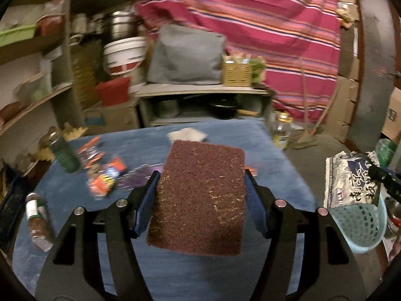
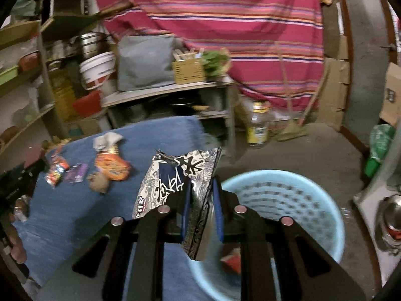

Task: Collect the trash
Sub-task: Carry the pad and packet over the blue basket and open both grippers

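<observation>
1. I am holding a brown scouring pad (image 1: 200,195) in the left claw (image 1: 201,190); its blue pads are pressing on the pad's two long edges, and the pad is sticking out ahead of the fingers above the blue table (image 1: 225,271)

2. I am pinching a black-and-white printed wrapper (image 2: 180,173) in the right claw (image 2: 201,210), whose jaws are nearly together on its crumpled lower part; the rest of it is fanning up and to the left of the fingers

3. The light blue basket (image 2: 313,188) is sitting just beyond and below the right claw, slightly to its right, with something red (image 2: 231,260) already inside, though blur makes it hard to say what

4. More trash is lying ahead and left of both claws: orange and purple snack wrappers (image 1: 105,173), a crumpled grey scrap (image 2: 106,140), and a bottle (image 1: 37,220) on its side

5. Risks I am watching: the wrapper is gripped only by a thin fold, so a quick swing could slip it free short of the basket; the stiff pad, held by its edges, could twist out; and both claws are heading for one basket, so they could knock together or tip it
</observation>
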`<state>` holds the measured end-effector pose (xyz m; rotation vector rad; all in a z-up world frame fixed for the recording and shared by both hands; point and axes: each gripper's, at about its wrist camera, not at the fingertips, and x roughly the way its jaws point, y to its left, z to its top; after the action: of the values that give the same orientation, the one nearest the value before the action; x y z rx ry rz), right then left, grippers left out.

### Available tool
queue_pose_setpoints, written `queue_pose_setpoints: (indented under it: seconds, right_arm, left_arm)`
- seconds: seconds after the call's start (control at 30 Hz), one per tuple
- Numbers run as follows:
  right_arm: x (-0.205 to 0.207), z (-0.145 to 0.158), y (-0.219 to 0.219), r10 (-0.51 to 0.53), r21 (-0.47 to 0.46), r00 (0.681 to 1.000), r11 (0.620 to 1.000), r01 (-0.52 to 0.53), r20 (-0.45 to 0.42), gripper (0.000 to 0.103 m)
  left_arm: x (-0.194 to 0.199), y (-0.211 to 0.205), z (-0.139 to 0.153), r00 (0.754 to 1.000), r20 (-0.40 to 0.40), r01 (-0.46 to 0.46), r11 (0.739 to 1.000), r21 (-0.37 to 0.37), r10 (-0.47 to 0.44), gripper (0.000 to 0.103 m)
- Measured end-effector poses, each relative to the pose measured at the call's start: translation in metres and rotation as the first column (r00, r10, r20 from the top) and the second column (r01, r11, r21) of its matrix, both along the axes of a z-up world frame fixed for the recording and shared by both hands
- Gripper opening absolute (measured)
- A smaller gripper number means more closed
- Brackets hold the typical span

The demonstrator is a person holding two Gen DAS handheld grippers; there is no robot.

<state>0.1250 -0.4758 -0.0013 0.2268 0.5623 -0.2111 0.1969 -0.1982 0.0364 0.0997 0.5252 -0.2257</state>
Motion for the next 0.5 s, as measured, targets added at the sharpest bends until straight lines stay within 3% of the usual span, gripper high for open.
queue_pose_setpoints:
  seconds: [0.27, 0.5]
  right_arm:
    - [-0.042, -0.006, -0.061, -0.153, -0.127, 0.987, 0.981, 0.146, -0.045, 0.017]
    - [-0.062, -0.016, -0.097, -0.219, -0.138, 0.973, 0.969, 0.207, -0.074, 0.017]
  left_arm:
    - [-0.022, -0.104, -0.012, 0.986, -0.007, 0.164, 0.986, 0.016, -0.164, 0.064]
    - [-0.036, -0.168, -0.037, 0.958, -0.05, 0.284, 0.959, 0.009, -0.283, 0.064]
